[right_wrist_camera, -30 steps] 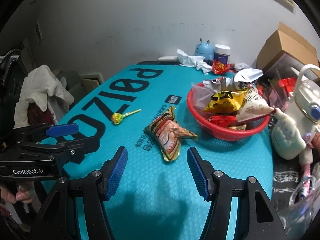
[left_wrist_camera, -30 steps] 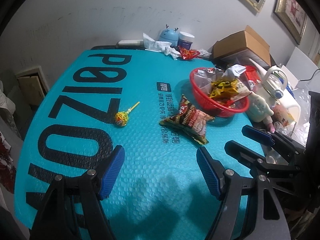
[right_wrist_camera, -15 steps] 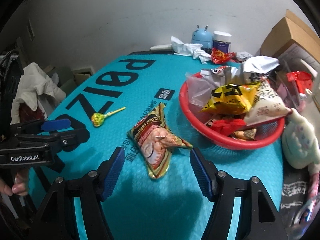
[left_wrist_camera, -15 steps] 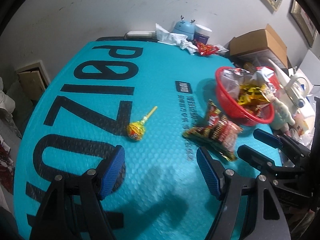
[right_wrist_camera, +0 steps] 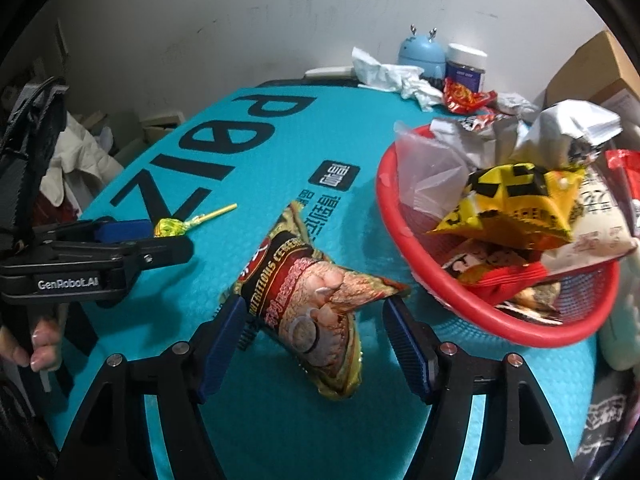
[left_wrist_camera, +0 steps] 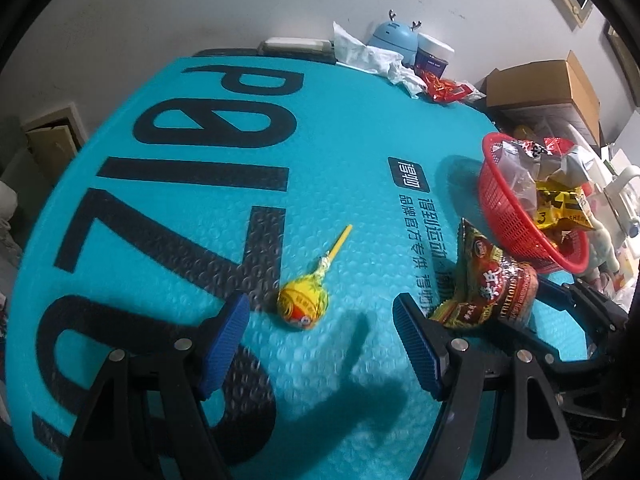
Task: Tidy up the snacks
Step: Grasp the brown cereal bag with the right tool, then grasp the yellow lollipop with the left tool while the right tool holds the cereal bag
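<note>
Teal bubble-wrap table [left_wrist_camera: 168,240], red basket [right_wrist_camera: 460,304] already heaped with snacks
Left gripper [left_wrist_camera: 320,336] spread around the lollipop [left_wrist_camera: 303,303]; right gripper [right_wrist_camera: 310,330] widening, untouched cereal packet [right_wrist_camera: 312,292] between its jaws; both seemingly basket-bound.

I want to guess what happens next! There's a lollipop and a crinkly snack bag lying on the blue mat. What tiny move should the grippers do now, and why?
Probably lower a little more, then close. The lollipop lies between the open left hand-held gripper fingers, untouched. The snack bag sits between the right hand-held gripper fingers, whose jaws are opening, not yet pressing. Both still lie outside the red basket.
</note>
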`<control>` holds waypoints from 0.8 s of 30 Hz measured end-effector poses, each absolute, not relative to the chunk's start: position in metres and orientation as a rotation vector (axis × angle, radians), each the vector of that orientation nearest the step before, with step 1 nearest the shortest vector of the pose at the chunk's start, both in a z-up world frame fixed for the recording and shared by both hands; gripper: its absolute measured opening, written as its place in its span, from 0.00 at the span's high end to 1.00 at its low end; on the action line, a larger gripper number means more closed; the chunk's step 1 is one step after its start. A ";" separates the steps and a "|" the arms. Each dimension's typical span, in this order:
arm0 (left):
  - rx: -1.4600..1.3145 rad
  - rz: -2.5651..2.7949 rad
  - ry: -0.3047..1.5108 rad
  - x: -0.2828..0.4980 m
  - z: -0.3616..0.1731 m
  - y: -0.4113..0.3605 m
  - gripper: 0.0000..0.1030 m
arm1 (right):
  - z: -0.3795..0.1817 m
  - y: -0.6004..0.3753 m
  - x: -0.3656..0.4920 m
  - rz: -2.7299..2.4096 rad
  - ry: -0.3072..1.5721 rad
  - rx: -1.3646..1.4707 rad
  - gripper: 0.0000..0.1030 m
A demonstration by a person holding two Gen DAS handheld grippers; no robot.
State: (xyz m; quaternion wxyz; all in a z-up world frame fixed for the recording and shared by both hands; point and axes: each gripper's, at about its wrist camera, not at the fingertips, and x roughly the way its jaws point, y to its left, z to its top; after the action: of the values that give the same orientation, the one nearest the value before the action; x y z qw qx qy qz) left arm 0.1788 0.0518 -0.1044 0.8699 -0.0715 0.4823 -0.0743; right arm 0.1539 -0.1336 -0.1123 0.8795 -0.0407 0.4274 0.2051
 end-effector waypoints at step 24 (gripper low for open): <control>-0.132 -0.154 0.995 0.151 -0.106 0.039 0.77 | -0.120 -0.137 0.144 0.463 0.924 -0.018 0.69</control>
State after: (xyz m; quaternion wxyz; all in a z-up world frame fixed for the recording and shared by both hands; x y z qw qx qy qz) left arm 0.1511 0.0393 -0.1060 0.8738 -0.0631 0.4765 -0.0738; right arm 0.1444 -0.1374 -0.1201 0.8693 -0.0084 0.4418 0.2213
